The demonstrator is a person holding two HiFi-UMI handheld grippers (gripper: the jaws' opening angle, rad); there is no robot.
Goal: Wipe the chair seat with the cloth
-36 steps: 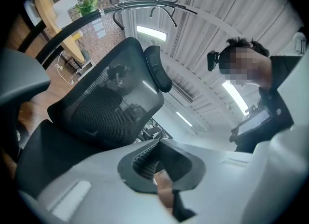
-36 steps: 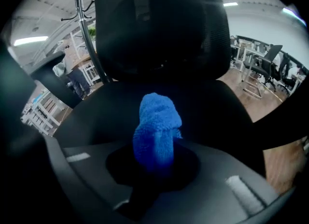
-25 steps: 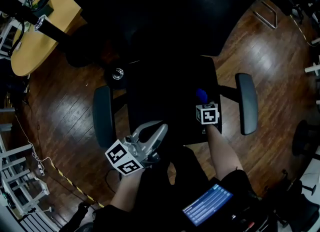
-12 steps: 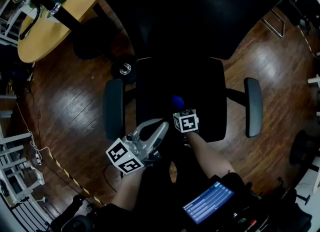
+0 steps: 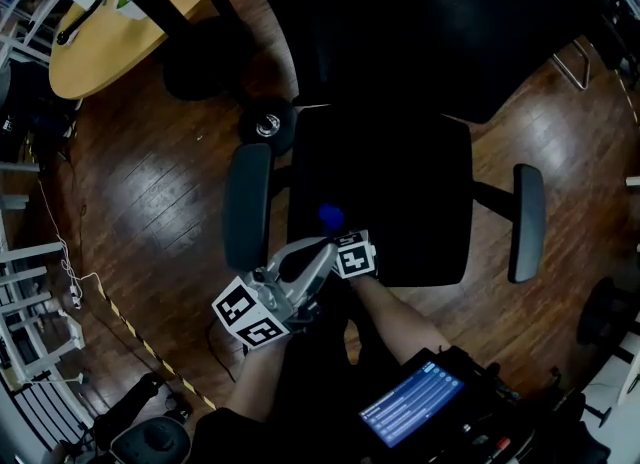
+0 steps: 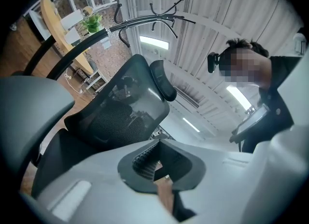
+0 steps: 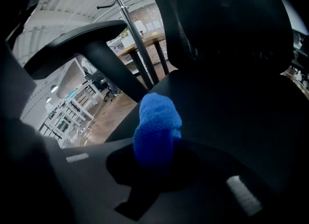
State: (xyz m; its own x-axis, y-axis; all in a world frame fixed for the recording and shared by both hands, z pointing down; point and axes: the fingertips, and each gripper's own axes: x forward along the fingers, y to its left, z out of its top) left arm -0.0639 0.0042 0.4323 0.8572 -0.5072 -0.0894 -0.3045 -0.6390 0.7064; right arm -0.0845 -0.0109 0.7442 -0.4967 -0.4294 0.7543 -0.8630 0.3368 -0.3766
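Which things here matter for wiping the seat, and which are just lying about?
In the job: blue cloth, chair seat, right gripper clamping the cloth.
Lying about: wooden table, white cable, white rack.

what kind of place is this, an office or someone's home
Probably an office or lab workspace: a black mesh office chair with armrests, a curved wooden desk beside it on a wood floor, and a coat stand nearby.

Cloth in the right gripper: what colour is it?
The cloth is bright blue, clearest in the right gripper view.
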